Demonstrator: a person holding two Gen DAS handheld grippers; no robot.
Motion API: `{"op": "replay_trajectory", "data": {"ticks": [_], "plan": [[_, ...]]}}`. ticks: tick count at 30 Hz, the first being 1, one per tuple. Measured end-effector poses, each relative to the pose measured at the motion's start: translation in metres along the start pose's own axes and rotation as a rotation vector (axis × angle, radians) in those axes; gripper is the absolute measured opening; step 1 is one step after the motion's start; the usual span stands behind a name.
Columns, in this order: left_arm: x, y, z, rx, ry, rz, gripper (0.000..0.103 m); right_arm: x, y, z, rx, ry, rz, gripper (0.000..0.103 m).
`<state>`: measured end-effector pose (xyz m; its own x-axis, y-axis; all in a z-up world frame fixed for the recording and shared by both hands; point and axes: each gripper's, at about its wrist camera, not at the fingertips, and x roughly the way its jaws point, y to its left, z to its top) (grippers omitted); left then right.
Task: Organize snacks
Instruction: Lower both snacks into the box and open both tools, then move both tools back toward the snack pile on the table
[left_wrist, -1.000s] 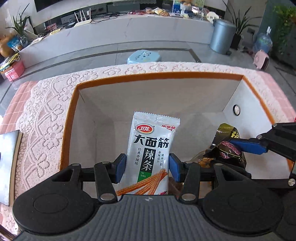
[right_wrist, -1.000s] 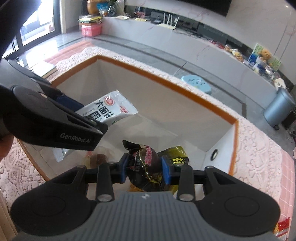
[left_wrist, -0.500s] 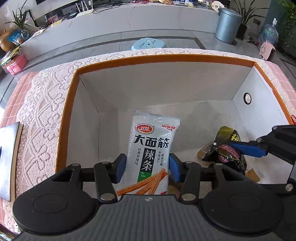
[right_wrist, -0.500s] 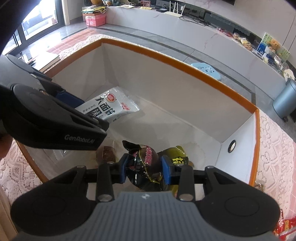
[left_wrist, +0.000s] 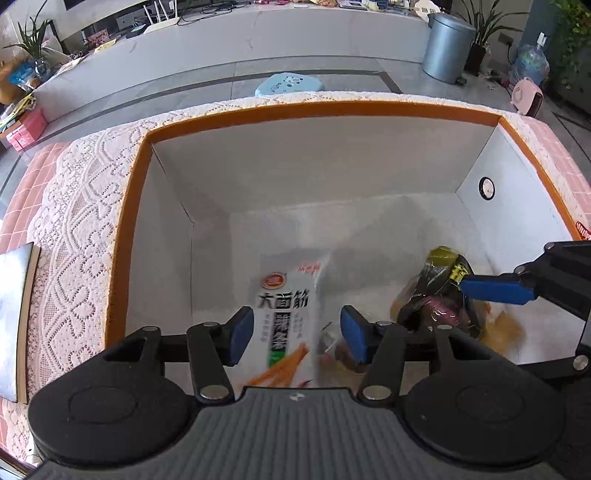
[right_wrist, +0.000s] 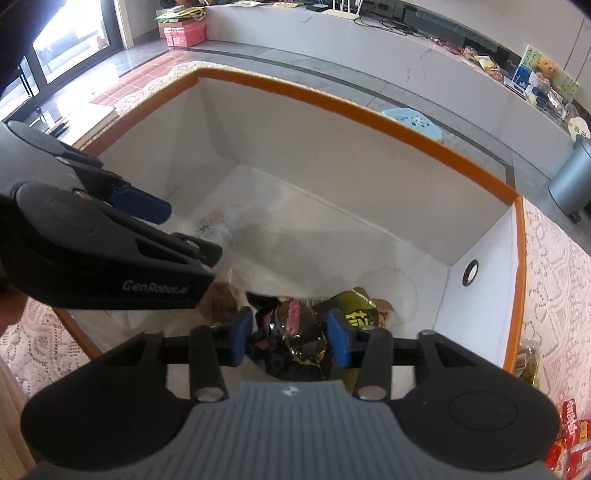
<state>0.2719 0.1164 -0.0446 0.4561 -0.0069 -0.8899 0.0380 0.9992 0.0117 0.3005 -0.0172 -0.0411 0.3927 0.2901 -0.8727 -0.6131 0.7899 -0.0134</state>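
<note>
**Both grippers spread over the snack box**

The left gripper (left_wrist: 297, 334) hangs inside the box with its jaws just parted wider; the blue pads stand clear on either side of the white spicy-strip packet (left_wrist: 286, 325), which shows blurred between them and is not pressed by either pad. The packet sits low in the box, near the left part of the near wall, its printed face up and its top end towards the far wall.

The right gripper (right_wrist: 290, 338) points down at the box's near right corner. Its jaws have also just been opening, and the dark foil snack bundle (right_wrist: 291, 339) lies between the pads; the pads look to stand a little off the crinkled wrapper on both sides, so the bundle appears loose rather than clamped. A yellow-green wrapper (right_wrist: 356, 312) shows at the bundle's right edge, and a brown round snack (right_wrist: 221, 304) lies on the floor of the box just to the left of it, under the left gripper's body.

The box (left_wrist: 314, 110) is white inside with an orange rim, and a small round hole (left_wrist: 486, 188) sits in its right wall. It rests on a pink lace tablecloth (left_wrist: 77, 221). Red snack packets (right_wrist: 570, 435) lie on the cloth outside the box's right wall. Beyond the table, a light blue stool (left_wrist: 290, 83) and a grey bin (left_wrist: 447, 51) stand on the floor.
</note>
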Motion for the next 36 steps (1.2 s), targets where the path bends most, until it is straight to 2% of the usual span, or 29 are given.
{"op": "replay_trajectory", "data": {"ticks": [4, 11, 14, 17, 20, 21, 27, 29, 36], "plan": [[-0.005, 0.001, -0.003, -0.001, -0.025, -0.01, 0.07, -0.005, 0.0, 0.004, 0.0, -0.012, -0.013, 0.057], [-0.021, 0.001, -0.012, -0.005, -0.124, -0.029, 0.072, -0.03, -0.006, 0.0, 0.011, -0.075, -0.057, 0.071], [-0.032, -0.003, -0.017, 0.003, -0.196, -0.039, 0.072, -0.042, -0.007, -0.006, 0.017, -0.107, -0.106, 0.077], [-0.046, -0.009, -0.022, 0.01, -0.269, -0.06, 0.073, -0.058, -0.011, -0.019, 0.04, -0.164, -0.166, 0.09], [-0.057, -0.015, -0.025, -0.006, -0.329, -0.097, 0.075, -0.078, -0.017, -0.033, 0.09, -0.218, -0.189, 0.094], [-0.061, -0.018, -0.026, -0.012, -0.346, -0.106, 0.075, -0.086, -0.021, -0.039, 0.117, -0.235, -0.192, 0.099], [-0.084, -0.038, -0.032, 0.001, -0.458, -0.12, 0.081, -0.128, -0.04, -0.084, 0.271, -0.326, -0.265, 0.099], [-0.092, -0.052, -0.033, 0.021, -0.483, -0.127, 0.086, -0.139, -0.049, -0.102, 0.331, -0.348, -0.286, 0.099], [-0.114, -0.108, -0.051, 0.175, -0.5, -0.192, 0.09, -0.163, -0.079, -0.162, 0.509, -0.362, -0.349, 0.1]]}}
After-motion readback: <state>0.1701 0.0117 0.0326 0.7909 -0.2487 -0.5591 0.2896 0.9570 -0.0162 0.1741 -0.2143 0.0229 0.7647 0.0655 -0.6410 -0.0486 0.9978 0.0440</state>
